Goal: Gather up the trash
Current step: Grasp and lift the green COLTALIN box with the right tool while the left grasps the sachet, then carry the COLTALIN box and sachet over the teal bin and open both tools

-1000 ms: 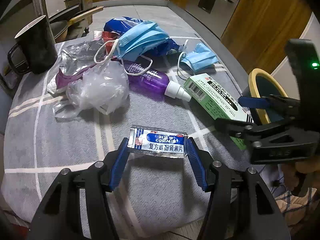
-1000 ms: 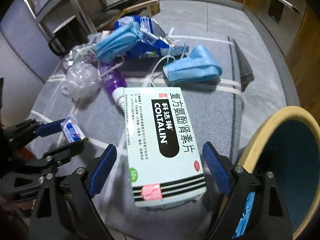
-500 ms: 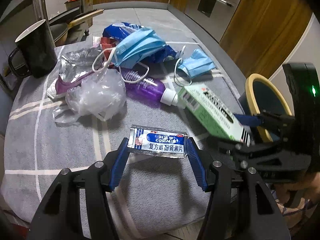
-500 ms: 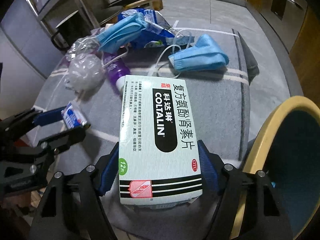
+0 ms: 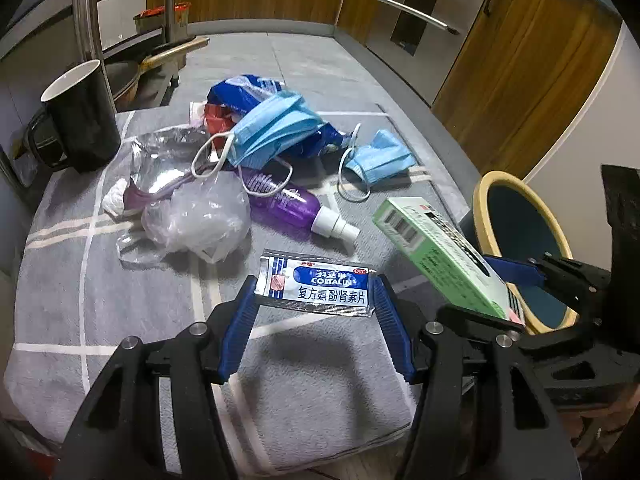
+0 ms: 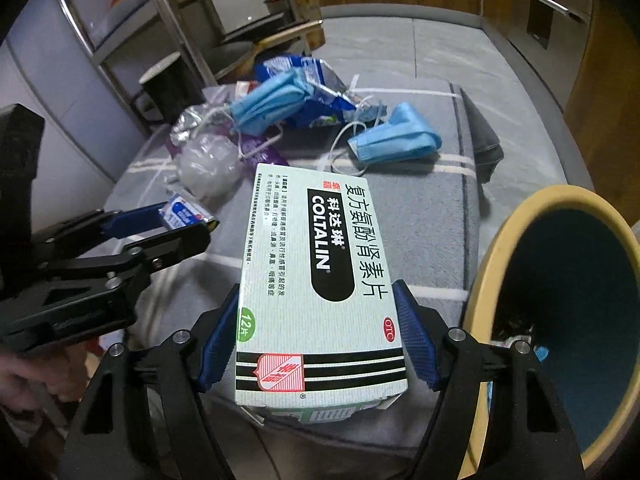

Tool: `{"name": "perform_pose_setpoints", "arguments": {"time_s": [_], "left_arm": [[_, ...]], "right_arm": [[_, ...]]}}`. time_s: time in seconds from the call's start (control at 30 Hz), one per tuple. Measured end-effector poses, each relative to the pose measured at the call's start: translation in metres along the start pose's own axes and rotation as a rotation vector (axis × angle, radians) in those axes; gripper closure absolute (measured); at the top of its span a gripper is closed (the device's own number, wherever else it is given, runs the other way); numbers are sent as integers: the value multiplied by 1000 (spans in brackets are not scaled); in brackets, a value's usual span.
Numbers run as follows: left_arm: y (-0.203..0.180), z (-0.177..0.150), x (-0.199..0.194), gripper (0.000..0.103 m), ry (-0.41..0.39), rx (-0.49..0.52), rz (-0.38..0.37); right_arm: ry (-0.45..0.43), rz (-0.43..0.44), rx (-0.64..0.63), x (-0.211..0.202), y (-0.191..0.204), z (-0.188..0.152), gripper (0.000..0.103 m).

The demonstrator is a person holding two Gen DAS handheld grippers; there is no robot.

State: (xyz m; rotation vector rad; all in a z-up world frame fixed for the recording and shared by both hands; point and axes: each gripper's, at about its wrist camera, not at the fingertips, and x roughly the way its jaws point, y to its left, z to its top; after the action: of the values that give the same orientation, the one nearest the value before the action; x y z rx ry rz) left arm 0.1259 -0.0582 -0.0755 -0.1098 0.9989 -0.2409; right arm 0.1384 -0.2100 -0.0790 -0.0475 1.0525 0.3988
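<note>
While left tongs (image 5: 316, 312) pinch a foil sachet (image 5: 316, 287), right tongs (image 6: 316, 340) clamp the pale-green medicine box (image 6: 320, 280).

The right tool (image 6: 316, 344) has just closed on the medicine box (image 6: 320, 280), lifting it off the cloth.

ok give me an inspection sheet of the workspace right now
surface: grey cloth with white stripes over the table
job's things: left gripper clamps a Coltalin foil sachet; right gripper has just closed on a Coltalin medicine box, held above the cloth; yellow-rimmed bin beside it
clutter: two blue face masks, purple spray bottle, crumpled clear plastic bag, blue snack wrapper, silver foil wrapper
grippers: both shut on their items
cables: nothing seen
surroundings: black mug, metal rack, wooden cabinets
</note>
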Motion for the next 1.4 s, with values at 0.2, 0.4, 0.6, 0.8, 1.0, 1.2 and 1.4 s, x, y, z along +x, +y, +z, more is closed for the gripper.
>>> {"name": "perform_pose_setpoints", "arguments": {"time_s": [0.2,0.4,0.6,0.8,1.0,1.2,1.4], "left_arm": [[-6,5,-8,46,-27,-1,-15],[-16,11,-13,46,-51,-1,-41],[-36,14,-15,46,-65,21,-68],[-61,19,-15,46,-75,46,-103],[-93,21,-10,46,-72,88,-145],[-130,20,1,46,-51,158,-198],[-163,15,13,46,-20,219,-235]], "right_arm": [[-57,0,35,-29,-4,-7,30],[-111,-12,83,-57,-14,-17,30],[-154,-41,159,-80,-34,-34,30],[-185,-78,235,-96,-61,-50,30],[-192,-125,309,-104,-87,-66,30],[-180,-187,362,-109,-110,-83,29],[-172,-241,416,-114,-132,-101,30]]}}
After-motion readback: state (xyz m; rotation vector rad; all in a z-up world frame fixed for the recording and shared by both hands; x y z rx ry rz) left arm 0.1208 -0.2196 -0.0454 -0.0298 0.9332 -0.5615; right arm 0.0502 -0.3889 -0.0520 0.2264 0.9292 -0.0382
